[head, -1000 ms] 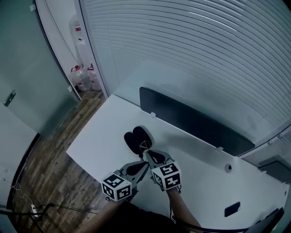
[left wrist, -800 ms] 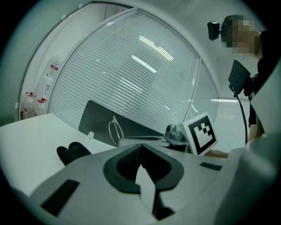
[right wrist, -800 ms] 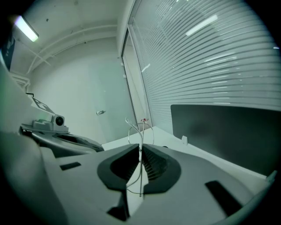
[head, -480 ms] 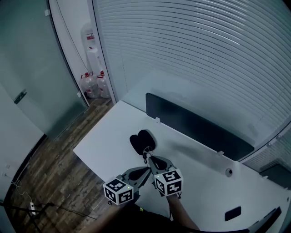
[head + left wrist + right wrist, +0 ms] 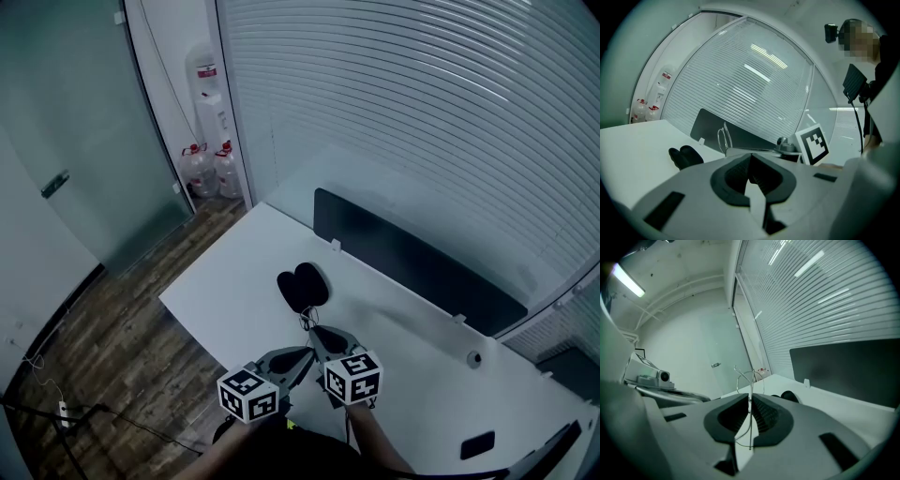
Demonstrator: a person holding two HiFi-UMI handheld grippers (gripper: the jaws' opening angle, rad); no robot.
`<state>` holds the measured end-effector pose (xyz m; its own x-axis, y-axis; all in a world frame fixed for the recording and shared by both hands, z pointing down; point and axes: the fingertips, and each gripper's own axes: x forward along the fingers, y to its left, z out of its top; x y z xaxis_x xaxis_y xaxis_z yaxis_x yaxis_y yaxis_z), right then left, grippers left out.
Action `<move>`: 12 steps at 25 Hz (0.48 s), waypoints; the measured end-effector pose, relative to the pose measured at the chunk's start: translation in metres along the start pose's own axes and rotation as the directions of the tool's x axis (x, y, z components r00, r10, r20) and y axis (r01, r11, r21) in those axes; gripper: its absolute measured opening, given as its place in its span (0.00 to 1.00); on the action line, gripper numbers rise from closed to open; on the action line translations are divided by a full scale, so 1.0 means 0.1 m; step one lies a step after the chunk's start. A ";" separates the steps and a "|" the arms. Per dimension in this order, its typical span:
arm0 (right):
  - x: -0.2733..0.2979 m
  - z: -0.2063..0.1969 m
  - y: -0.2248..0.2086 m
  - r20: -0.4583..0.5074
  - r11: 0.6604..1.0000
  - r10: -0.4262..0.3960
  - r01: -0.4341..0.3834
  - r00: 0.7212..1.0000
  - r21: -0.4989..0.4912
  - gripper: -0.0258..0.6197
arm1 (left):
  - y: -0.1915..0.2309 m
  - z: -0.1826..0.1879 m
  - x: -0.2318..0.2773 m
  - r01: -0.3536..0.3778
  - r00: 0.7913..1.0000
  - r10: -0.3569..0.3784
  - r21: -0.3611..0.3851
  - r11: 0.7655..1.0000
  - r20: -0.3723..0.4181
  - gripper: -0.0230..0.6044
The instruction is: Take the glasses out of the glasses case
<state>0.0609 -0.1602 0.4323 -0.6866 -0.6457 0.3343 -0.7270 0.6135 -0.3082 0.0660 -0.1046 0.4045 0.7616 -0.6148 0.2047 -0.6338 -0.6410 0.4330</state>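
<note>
Right claw (image 5: 750, 397) is pinched shut on the thin wire glasses (image 5: 752, 379), and the left claw (image 5: 750, 155) has its jaws together with nothing seen between them. Slatted blinds (image 5: 422, 94) wall the room above a wood floor (image 5: 122, 347), a white table (image 5: 234, 291), its dark divider panel (image 5: 412, 262) and the open black glasses case (image 5: 303, 286), which lies apart from the glasses. Only the right gripper view shows a ceiling strip light (image 5: 628, 280); only the head view shows the floor.
</note>
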 end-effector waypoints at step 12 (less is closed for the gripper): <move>-0.08 -0.07 0.20 -0.007 1.000 0.015 -0.015 1.000 -0.005 0.09 | -0.09 -0.06 -0.19 0.014 1.000 -0.014 -0.029 0.999 0.025 0.05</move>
<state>0.0520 -0.1395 0.4296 -0.6973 -0.6334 0.3355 -0.7166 0.6253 -0.3090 0.0579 -0.0840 0.4020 0.7666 -0.6173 0.1769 -0.6186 -0.6360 0.4614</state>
